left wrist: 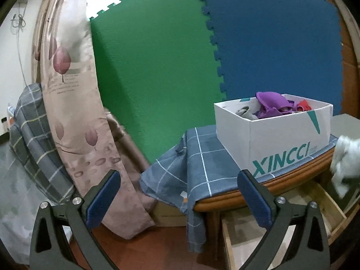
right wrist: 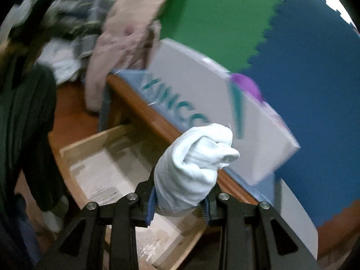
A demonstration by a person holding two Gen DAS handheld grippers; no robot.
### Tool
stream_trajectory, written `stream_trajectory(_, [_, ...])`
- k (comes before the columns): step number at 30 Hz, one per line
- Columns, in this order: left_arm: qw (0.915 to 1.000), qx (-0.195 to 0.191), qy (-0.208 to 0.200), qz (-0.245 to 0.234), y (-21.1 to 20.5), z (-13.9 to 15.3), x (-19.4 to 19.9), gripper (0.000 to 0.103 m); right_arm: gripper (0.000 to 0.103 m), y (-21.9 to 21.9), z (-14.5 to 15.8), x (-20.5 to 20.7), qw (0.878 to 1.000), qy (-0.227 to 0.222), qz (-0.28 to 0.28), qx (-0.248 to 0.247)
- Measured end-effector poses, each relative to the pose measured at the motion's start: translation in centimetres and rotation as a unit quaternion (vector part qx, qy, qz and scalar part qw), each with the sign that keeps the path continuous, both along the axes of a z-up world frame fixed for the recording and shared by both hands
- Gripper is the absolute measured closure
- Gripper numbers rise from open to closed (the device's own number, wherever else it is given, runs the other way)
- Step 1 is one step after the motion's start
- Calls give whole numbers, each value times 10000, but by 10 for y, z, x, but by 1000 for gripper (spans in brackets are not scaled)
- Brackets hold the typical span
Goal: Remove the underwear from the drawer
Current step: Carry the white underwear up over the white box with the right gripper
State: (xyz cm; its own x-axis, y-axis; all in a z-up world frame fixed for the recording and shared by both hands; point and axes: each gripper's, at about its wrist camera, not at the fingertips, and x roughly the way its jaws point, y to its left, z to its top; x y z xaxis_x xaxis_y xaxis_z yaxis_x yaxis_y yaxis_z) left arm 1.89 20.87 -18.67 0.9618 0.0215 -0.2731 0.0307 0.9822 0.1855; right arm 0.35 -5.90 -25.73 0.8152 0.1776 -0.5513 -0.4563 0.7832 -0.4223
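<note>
My right gripper (right wrist: 180, 202) is shut on a rolled bundle of pale white underwear (right wrist: 195, 166), held up above the pulled-out wooden drawer (right wrist: 74, 150). The same bundle shows as a white blur (left wrist: 345, 162) at the right edge of the left wrist view, above the drawer (left wrist: 227, 243). A white XINCCI box (left wrist: 281, 139) with purple, red and grey garments (left wrist: 272, 105) sits on the cloth-covered cabinet top; the box (right wrist: 202, 94) lies just beyond the bundle in the right wrist view. My left gripper (left wrist: 180, 191) is open and holds nothing, left of the box.
A blue checked cloth (left wrist: 202, 162) drapes over the cabinet's wooden edge (left wrist: 270, 184). A pink flowered curtain (left wrist: 74, 90) hangs at left beside a checked pillow (left wrist: 29, 123). Green (left wrist: 153, 67) and blue foam mats (left wrist: 276, 45) stand behind. The floor (left wrist: 144, 247) is reddish brown.
</note>
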Motion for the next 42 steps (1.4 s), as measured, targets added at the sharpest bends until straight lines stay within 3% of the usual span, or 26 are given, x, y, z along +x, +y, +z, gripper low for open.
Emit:
stream_trajectory(9, [10000,-61,34,18,1,2,3,0,71,-62,95,-12,9943,-183,-946,466])
stream_trajectory(17, [9997,87,197,120,-1,-3,9,0,71,-84,145,-3,9866,-497,-1458,533])
stream_trajectory(26, [9994,177,258,130,-3,-5,11,0,71,-103,170,23,9797,-603,-1790,665])
stream_trajectory(42, [9995,148,257,113,-1,-5,12,0,71,-86,183,44,9795,-724,-1804,536])
